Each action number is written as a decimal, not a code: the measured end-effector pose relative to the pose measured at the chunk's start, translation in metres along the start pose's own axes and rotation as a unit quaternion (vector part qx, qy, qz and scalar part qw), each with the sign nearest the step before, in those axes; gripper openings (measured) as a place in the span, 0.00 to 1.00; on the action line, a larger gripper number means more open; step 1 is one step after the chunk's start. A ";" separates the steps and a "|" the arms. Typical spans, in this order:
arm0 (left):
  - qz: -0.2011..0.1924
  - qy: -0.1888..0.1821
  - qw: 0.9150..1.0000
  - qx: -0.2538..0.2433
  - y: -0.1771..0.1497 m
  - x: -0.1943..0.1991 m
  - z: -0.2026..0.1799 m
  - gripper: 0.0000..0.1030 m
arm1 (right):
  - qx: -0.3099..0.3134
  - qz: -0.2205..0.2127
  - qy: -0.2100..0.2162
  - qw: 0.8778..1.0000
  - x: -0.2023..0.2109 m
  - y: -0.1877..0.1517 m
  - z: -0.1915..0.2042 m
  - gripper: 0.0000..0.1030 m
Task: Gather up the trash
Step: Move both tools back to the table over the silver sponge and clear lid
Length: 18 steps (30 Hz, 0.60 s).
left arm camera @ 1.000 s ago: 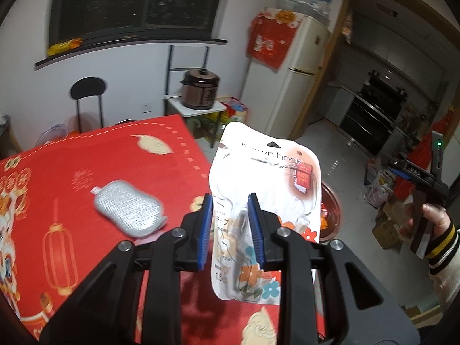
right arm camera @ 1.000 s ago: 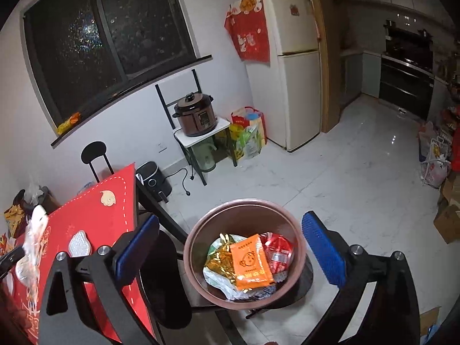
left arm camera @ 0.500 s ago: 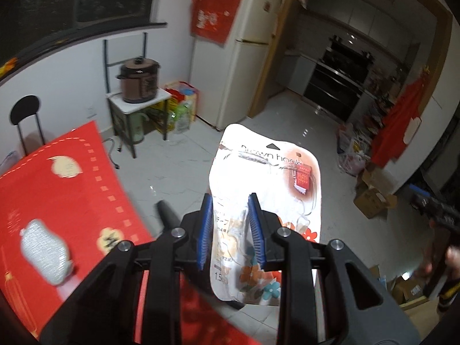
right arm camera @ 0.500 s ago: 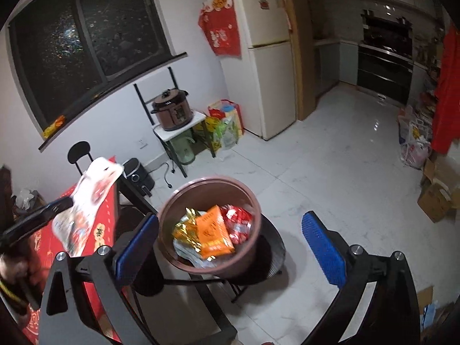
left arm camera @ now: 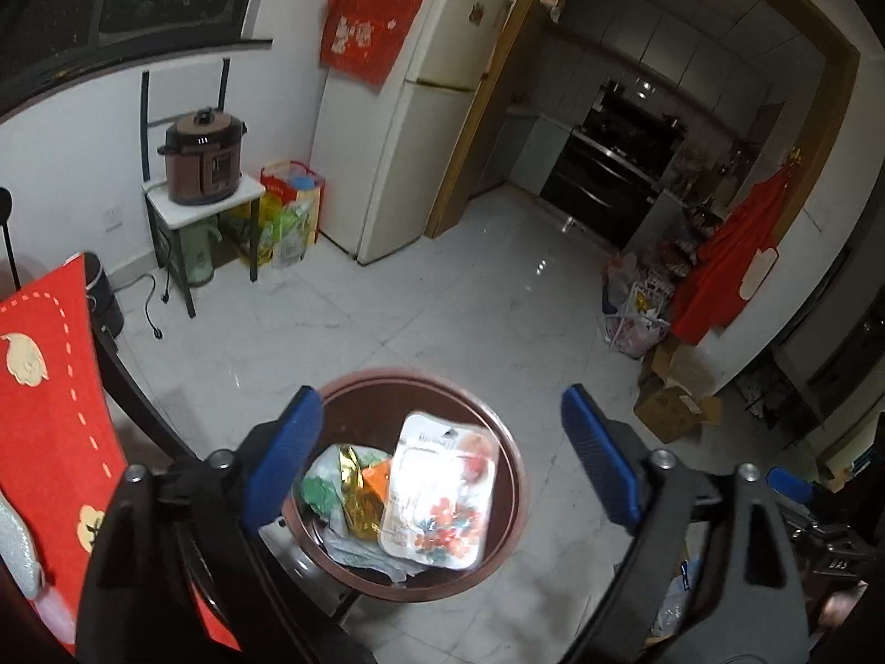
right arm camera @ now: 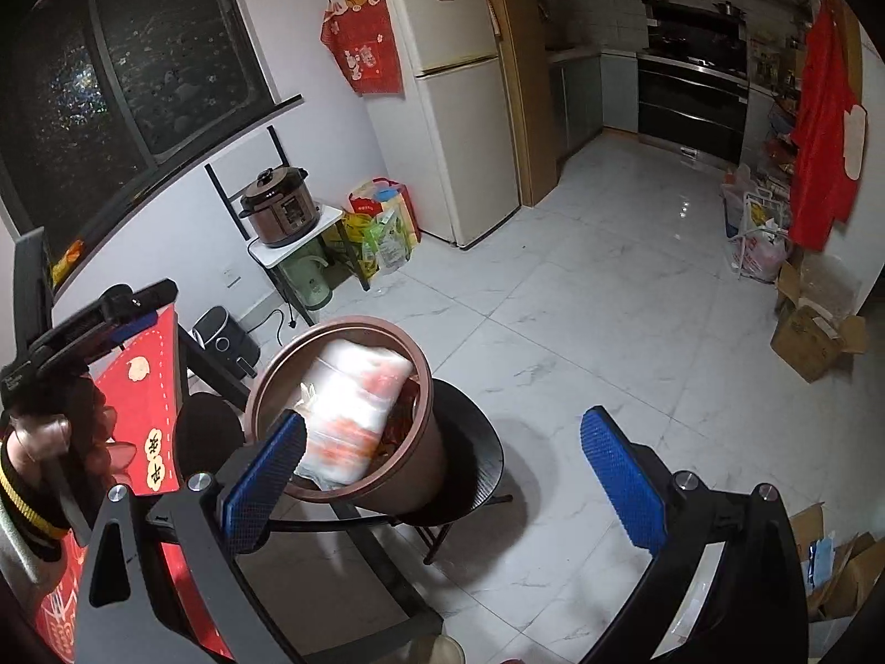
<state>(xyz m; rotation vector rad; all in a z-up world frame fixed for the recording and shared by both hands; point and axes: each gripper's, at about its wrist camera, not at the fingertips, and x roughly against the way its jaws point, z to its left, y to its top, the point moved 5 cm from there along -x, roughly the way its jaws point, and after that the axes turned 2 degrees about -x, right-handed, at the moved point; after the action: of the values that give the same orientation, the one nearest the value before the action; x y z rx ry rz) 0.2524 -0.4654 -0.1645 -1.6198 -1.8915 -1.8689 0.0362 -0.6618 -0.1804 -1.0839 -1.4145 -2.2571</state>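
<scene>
The brown bin [left arm camera: 500,442] served as the landmark: it sat on a round black stool [right arm camera: 475,459], just beside the edge of the table with the red cloth [left arm camera: 50,387]. The left gripper [left arm camera: 442,454] hung above the bin, its jaws having just been opening; they stood wide apart with nothing between the blue pads [left arm camera: 282,451]. The white hook package [left arm camera: 440,501] lay inside the bin, free of the pads and on top of the other trash, beside a gold wrapper [left arm camera: 357,489], an orange packet [left arm camera: 376,470] and a green-printed bag [left arm camera: 318,489]. In the right wrist view the package [right arm camera: 354,409] appeared blurred, filling much of the bin's mouth [right arm camera: 265,382]. The right gripper [right arm camera: 442,476] was near the bin on the side away from the table, its jaws also spread wide and holding nothing. To the table side of the bin, a hand [right arm camera: 41,437] with a striped cuff held the left gripper's handle. A silver pouch [left arm camera: 16,548] lay on the cloth, well apart from the bin. Beyond the bin, across the pale tiled floor, stood a brown pressure cooker [left arm camera: 202,157] on a small stand and a cream fridge [left arm camera: 409,99].
</scene>
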 end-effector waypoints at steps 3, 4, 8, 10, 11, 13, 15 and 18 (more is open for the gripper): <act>-0.010 0.007 1.000 0.001 0.002 0.013 0.008 0.94 | 0.003 0.001 0.009 1.000 -0.001 -0.001 0.009 0.95; -0.015 0.014 1.000 0.005 0.000 0.021 0.017 0.94 | 0.005 0.002 0.013 1.000 -0.003 0.000 0.013 0.95; -0.022 0.039 0.999 0.024 -0.004 0.052 0.049 0.94 | 0.021 0.008 0.033 0.999 -0.010 0.002 0.041 0.95; -0.030 0.062 0.997 0.036 -0.009 0.075 0.072 0.94 | 0.031 0.010 0.045 0.998 -0.014 0.004 0.057 0.95; -0.034 0.072 0.996 0.040 -0.010 0.084 0.082 0.94 | 0.038 0.012 0.052 0.998 -0.016 0.005 0.067 0.95; -0.041 0.094 0.993 0.052 -0.014 0.106 0.104 0.94 | 0.051 0.015 0.067 0.996 -0.020 0.005 0.088 0.95; -0.049 0.122 0.989 0.067 -0.021 0.133 0.130 0.94 | 0.063 0.019 0.080 0.995 -0.025 0.005 0.109 0.95; -0.058 0.157 0.982 0.088 -0.030 0.171 0.162 0.94 | 0.084 0.026 0.104 0.991 -0.029 -0.002 0.147 0.95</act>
<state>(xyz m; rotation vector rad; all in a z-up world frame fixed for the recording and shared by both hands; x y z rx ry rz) 0.2524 -0.2317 -0.1214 -1.1116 -1.9787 -1.8054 0.1210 -0.5396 -0.1659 -0.7988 -1.4408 -2.1007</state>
